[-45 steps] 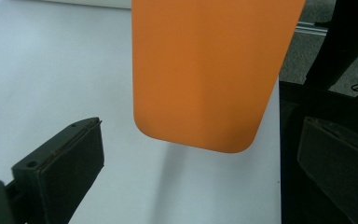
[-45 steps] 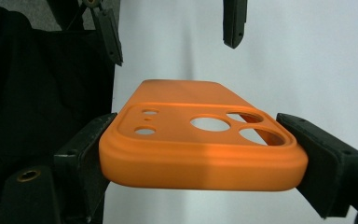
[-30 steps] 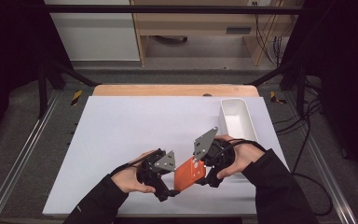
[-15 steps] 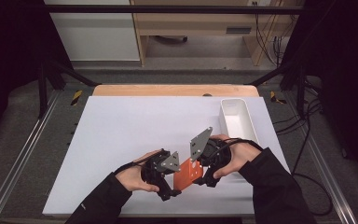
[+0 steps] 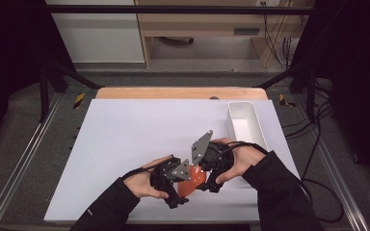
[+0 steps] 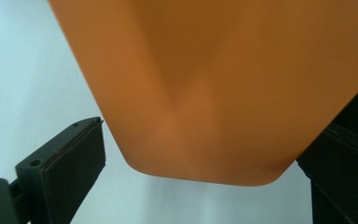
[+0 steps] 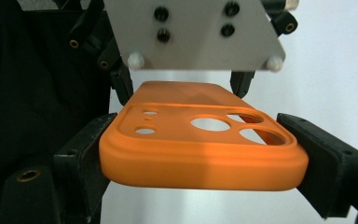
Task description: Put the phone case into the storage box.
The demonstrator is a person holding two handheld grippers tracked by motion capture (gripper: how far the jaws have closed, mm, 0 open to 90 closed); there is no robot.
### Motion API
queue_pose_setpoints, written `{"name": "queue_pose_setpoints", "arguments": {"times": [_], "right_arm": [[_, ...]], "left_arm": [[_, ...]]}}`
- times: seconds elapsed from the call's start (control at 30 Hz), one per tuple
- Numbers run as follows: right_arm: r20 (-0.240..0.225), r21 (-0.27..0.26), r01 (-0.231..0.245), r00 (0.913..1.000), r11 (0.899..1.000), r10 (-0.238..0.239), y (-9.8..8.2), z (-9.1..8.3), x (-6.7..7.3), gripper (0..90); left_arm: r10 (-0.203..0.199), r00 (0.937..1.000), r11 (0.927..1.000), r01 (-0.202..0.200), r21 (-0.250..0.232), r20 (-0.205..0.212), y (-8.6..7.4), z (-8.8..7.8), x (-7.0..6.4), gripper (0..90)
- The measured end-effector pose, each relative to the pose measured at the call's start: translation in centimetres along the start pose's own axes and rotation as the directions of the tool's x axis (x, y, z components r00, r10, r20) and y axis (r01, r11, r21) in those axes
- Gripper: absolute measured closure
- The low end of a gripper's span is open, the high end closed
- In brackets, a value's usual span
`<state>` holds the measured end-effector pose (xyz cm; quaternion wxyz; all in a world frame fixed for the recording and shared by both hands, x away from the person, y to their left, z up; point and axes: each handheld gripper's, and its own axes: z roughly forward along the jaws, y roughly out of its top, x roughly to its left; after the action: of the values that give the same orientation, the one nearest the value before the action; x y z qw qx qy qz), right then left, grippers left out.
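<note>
- The white surface [image 5: 125, 144] fills the middle of the high view, a wooden edge showing along its far side; both forearms come in from the bottom and meet near its front edge.
- A white rectangular tray [image 5: 246, 126] stands at the right, just beyond the right hand, with nothing visible inside it.
- The orange phone case [image 5: 192, 178] is held above the surface between the two tools. Compared with the pictures of a second ago, the pair has hardly shifted and the case sits in the same place, so I judge this a steady two-handed hold or handover rather than a carry.
- The right hand-held gripper [image 5: 206, 181] is clamped on the case: in the right gripper view both pads press the long sides of the case [image 7: 200, 149] at the end with the camera cut-outs.
- The left hand-held gripper [image 5: 179, 195] takes the other end. In the left gripper view the case [image 6: 214, 84] hangs close and blurred; one pad [image 6: 70, 168] stands clear of the rounded corner with white surface showing in the gap, and the opposite pad meets the case at the picture's edge, so these jaws look parted, not gripping.
- Hard to read: the case's inside, its lower face, and the left tool's true contact, which the grey plates hide from above.
</note>
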<state>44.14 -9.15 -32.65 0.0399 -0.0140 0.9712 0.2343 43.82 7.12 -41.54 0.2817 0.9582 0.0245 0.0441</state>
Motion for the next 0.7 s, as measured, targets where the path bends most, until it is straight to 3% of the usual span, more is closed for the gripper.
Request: {"name": "queue_pose_setpoints", "arguments": {"times": [0.7], "right_arm": [[-0.011, 0.013, 0.010, 0.9999, 1.000, -0.010, 0.78, 0.13, 0.19, 16.4]], "left_arm": [[0.026, 0.9996, 0.9994, -0.026, 0.022, 0.008, 0.30, 0.34, -0.24, 13.8]]}}
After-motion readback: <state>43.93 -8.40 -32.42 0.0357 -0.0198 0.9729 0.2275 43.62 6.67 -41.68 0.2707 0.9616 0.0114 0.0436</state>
